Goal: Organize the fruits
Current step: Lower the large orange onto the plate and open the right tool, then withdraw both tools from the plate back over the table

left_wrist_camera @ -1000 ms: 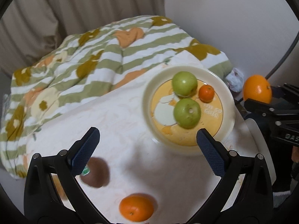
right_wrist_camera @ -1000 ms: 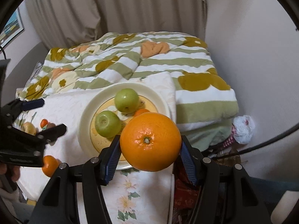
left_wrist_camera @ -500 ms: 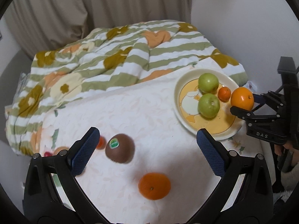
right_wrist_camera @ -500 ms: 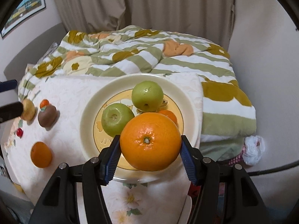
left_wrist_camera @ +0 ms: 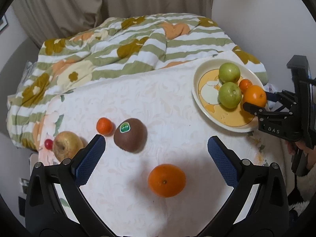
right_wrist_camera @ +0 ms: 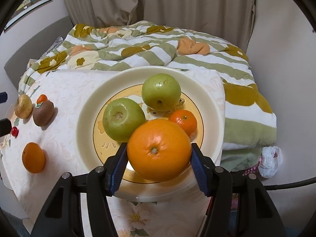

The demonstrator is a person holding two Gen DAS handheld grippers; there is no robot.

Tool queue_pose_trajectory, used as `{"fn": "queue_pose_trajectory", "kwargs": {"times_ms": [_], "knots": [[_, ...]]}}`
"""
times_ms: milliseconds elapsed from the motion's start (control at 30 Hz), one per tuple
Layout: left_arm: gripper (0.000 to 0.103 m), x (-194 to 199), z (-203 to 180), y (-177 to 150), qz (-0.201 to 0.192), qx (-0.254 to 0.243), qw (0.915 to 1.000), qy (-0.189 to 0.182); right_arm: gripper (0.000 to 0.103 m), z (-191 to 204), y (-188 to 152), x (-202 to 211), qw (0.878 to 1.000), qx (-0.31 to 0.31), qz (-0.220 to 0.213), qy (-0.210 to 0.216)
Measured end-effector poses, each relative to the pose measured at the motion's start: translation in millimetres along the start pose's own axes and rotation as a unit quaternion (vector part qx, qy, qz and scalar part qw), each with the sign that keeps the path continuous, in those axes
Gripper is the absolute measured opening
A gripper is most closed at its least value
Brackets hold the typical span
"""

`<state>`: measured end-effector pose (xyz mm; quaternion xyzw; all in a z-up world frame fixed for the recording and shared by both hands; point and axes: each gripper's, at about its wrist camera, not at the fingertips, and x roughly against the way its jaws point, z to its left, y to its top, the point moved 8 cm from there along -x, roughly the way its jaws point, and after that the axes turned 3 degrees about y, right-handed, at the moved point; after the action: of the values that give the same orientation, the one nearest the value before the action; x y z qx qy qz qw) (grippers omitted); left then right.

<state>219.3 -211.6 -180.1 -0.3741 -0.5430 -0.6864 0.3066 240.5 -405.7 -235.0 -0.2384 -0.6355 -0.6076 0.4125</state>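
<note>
While the left gripper [left_wrist_camera: 156,148] hangs with its blue ribbed pads spread wide and nothing between them, the left wrist view shows a pale embossed tablecloth [left_wrist_camera: 158,102] with loose fruit on it: a dimpled round orange [left_wrist_camera: 166,180] nearest, a fuzzy brown kiwi [left_wrist_camera: 130,137] with a green sticker, a small mandarin [left_wrist_camera: 104,126], a yellowish apple [left_wrist_camera: 66,146] and a tiny red cherry [left_wrist_camera: 48,143]. At the far right sits a glossy cream plate [left_wrist_camera: 197,96] holding two smooth green apples [left_wrist_camera: 230,94], with the right gripper [left_wrist_camera: 256,100] over it.

From the right wrist view, the right gripper [right_wrist_camera: 158,156] is clamped on a large pebbled orange [right_wrist_camera: 159,150], held above the near part of the plate [right_wrist_camera: 86,122], close beside the nearer green apple [right_wrist_camera: 123,119] and a small tangerine [right_wrist_camera: 183,121]. Behind lies a striped, flowered quilt [right_wrist_camera: 158,45].
</note>
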Motion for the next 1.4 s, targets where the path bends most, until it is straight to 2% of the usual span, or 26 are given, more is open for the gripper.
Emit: {"fn": "queue_pose_trajectory", "kwargs": {"times_ms": [67, 133, 367, 500, 667, 867, 1033, 1233, 1400], "knots": [[0.103, 1, 2, -3, 0.001, 0.004, 1.0, -0.001, 0.092, 0, 6, 8, 1.0, 0.001, -0.023, -0.007], [0.103, 2, 3, -5, 0.001, 0.01, 0.9999, -0.003, 0.102, 1, 9, 14, 0.999, 0.0, -0.035, -0.008], [0.103, 15, 5, -8, -0.015, 0.019, 0.9997, -0.005, 0.102, 6, 5, 30, 0.999, 0.001, -0.046, -0.006], [0.103, 28, 5, -8, -0.031, 0.019, 0.9993, -0.005, 0.102, 12, 5, 47, 0.999, 0.007, -0.051, 0.001], [0.103, 49, 9, -11, -0.052, 0.024, 0.9983, -0.001, 0.102, 18, 7, 76, 0.998, 0.017, -0.061, -0.011], [0.103, 78, 27, -22, -0.07, 0.045, 0.9963, 0.02, 0.102, 34, 12, 108, 0.997, 0.03, -0.073, -0.009], [0.103, 102, 57, -37, -0.081, 0.074, 0.9931, 0.041, 0.102, 54, 21, 132, 0.996, 0.036, -0.083, 0.007], [0.103, 121, 112, -53, -0.092, 0.115, 0.9868, 0.067, 0.102, 85, 31, 148, 0.995, 0.04, -0.095, 0.019], [0.103, 120, 157, -66, -0.09, 0.118, 0.9865, 0.069, 0.102, 115, 36, 146, 0.994, 0.043, -0.098, -0.004]]}}
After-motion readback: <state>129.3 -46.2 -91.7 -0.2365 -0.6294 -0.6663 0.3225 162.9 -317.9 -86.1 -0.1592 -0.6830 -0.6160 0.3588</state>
